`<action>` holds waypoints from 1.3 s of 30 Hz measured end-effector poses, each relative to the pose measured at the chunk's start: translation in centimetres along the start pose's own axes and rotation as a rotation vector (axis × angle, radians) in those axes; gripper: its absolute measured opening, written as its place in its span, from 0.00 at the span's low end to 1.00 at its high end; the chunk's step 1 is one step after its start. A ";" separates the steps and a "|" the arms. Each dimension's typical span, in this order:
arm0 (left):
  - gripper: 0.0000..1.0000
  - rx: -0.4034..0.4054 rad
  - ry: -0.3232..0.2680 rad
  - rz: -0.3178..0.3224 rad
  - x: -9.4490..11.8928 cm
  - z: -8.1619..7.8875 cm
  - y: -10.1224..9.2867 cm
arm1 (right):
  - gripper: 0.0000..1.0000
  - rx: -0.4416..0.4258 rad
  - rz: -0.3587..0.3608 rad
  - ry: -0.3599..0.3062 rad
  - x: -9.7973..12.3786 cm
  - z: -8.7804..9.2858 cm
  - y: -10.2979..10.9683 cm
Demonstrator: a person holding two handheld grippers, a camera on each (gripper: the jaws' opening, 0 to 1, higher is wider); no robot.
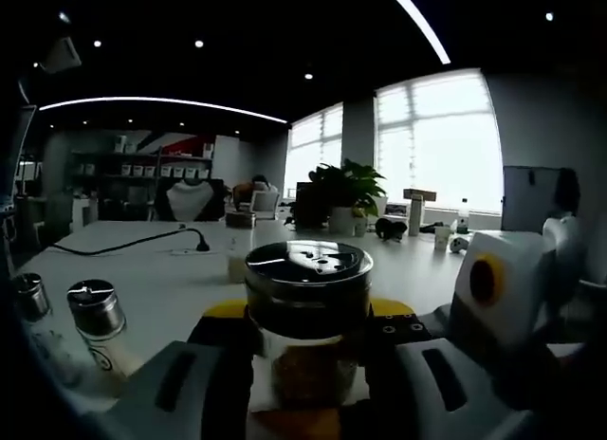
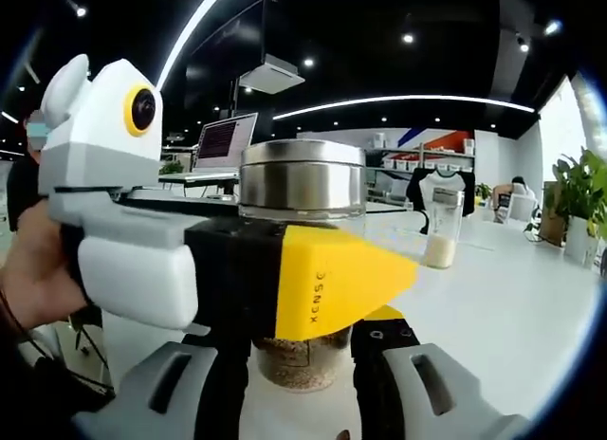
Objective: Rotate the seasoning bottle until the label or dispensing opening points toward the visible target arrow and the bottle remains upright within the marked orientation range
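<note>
1. Left gripper [image 1: 308,364]: jaws closed on the seasoning bottle [image 1: 308,312].
2. Right gripper [image 2: 302,383]: jaws astride the bottle's base; contact unclear.
3. Seasoning bottle: upright clear glass on the white bench [image 2: 512,307], metal perforated lid, brown granules inside.
4. Two shakers [image 1: 95,321] stand near.

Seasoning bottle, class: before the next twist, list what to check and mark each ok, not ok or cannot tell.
1. Seasoning bottle upright on the white table: ok.
2. Left gripper clamped on the bottle's glass body: ok.
3. Right gripper closed on the bottle: cannot tell; its jaws flank the base.
4. Dispensing holes in the metal lid visible: ok.
5. Target arrow in sight: cannot tell.
6. Two small shakers standing apart from the bottle: ok.
</note>
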State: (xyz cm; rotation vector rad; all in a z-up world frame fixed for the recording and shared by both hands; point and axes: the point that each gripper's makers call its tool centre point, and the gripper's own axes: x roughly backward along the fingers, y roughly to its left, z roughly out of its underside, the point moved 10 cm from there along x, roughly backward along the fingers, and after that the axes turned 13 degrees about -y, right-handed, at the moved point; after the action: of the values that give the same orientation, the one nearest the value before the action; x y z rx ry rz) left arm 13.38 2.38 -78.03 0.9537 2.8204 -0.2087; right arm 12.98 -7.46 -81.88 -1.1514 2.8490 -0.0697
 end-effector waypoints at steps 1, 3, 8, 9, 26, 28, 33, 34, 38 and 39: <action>0.46 0.009 0.000 0.006 0.0 0.0 0.2 | 0.40 -0.002 -0.008 -0.002 -0.1 0.0 -0.1; 0.46 0.016 -0.003 0.016 0.0 -0.1 0.5 | 0.40 -0.003 -0.018 -0.005 -0.3 -0.1 -0.1; 0.46 0.000 0.017 0.072 -0.2 -0.3 1.3 | 0.39 -0.009 -0.039 -0.008 -0.9 -0.2 -0.3; 0.46 0.004 0.014 0.075 -0.3 -0.3 1.4 | 0.39 -0.013 -0.042 -0.015 -0.9 -0.2 -0.3; 0.46 0.000 0.019 0.174 -1.4 -0.7 3.4 | 0.39 0.001 -0.058 -0.025 -2.3 -0.7 -1.1; 0.46 -0.005 0.028 0.189 -1.5 -0.6 3.6 | 0.38 -0.001 -0.069 -0.020 -2.5 -0.6 -1.2; 0.46 0.005 0.034 0.200 -1.4 -0.6 4.2 | 0.38 0.014 -0.093 -0.019 -2.9 -0.6 -1.3; 0.46 0.010 0.034 0.200 -1.4 -0.6 4.4 | 0.38 0.015 -0.098 -0.019 -3.0 -0.6 -1.4; 0.46 0.033 0.029 0.196 -1.5 -0.5 4.9 | 0.38 0.014 -0.110 -0.018 -3.6 -0.6 -1.5; 0.46 0.032 0.030 0.192 -1.6 -0.5 4.9 | 0.38 0.011 -0.112 -0.017 -3.7 -0.6 -1.5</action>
State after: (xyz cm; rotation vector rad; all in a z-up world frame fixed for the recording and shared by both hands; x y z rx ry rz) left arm 17.60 5.43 -77.64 1.2358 2.7366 -0.2177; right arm 16.67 -5.96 -80.99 -1.3018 2.7638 -0.0809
